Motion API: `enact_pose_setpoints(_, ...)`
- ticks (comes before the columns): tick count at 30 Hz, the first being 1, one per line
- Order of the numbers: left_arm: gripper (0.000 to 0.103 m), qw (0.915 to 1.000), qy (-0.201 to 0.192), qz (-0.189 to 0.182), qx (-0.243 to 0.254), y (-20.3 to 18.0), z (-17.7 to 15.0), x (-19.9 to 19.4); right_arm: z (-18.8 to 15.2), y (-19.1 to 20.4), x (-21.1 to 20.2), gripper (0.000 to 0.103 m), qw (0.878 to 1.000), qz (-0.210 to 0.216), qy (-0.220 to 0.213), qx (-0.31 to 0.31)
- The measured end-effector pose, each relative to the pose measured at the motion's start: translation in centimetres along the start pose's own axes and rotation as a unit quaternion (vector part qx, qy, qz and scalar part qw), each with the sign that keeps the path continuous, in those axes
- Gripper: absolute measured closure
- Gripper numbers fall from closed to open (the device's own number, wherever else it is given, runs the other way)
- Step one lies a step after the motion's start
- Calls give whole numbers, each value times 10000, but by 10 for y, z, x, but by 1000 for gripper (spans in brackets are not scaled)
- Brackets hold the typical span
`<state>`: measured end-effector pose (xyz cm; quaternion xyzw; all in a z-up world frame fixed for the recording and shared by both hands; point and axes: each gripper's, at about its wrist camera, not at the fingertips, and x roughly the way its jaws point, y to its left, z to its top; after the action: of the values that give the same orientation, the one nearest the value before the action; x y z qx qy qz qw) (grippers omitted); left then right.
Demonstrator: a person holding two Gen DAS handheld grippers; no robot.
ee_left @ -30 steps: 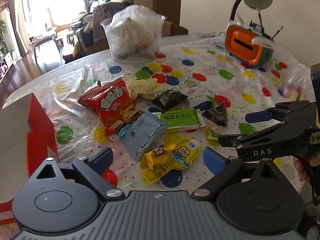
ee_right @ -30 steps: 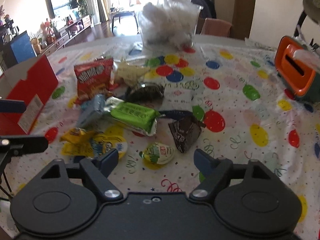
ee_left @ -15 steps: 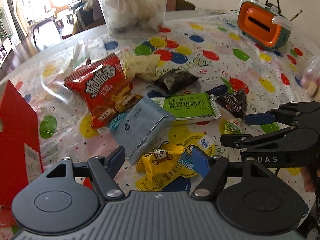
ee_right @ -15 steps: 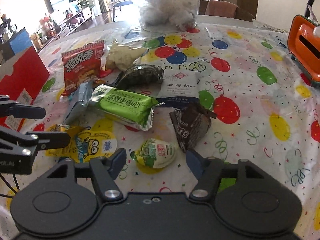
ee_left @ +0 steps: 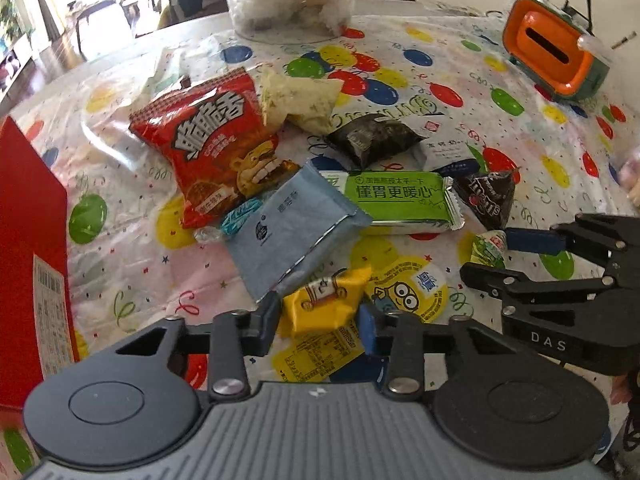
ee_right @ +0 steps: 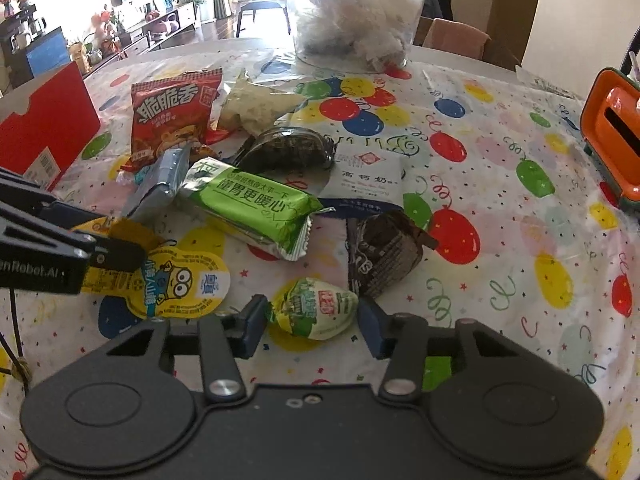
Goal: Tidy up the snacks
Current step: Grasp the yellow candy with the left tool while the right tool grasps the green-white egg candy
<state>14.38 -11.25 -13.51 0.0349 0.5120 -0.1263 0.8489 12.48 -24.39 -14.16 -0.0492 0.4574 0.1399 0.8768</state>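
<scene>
Both tools have dropped lower and closer to the snack pile than a second ago. Left tool (ee_left: pixel 318 320) now straddles the yellow packet (ee_left: pixel 326 300), jaws spread on either side of it, not clenched; packet lies flat on the bench (ee_right: pixel 500 248), long axis running across the jaws, partly over the round Minion lid (ee_right: pixel 180 284). Right tool (ee_right: pixel 312 320) sits released around the green-and-white wrapped candy (ee_right: pixel 316 306), fingers apart on both sides; candy's long axis runs left to right between them, twisted end toward the left finger. Green bar (ee_right: pixel 256 204) lies diagonally beyond, long axis from upper left to lower right, overlapped at its left end by the blue-grey pouch (ee_left: pixel 288 228). Red chip bag (ee_left: pixel 212 144) and red box (ee_left: pixel 28 240) sit left.
</scene>
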Motion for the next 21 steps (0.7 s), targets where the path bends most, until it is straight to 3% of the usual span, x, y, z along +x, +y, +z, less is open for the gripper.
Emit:
enact_pose_setpoints(12,71,9989,-161,68,-429,12,-7,-7,-2,-2,-9,57,9998,33,-147,-109)
enact_pose_setpoints(21,71,9967,-446,74,-669,22,-18,-41,6,4,-45,57,9989,215,-383,-147)
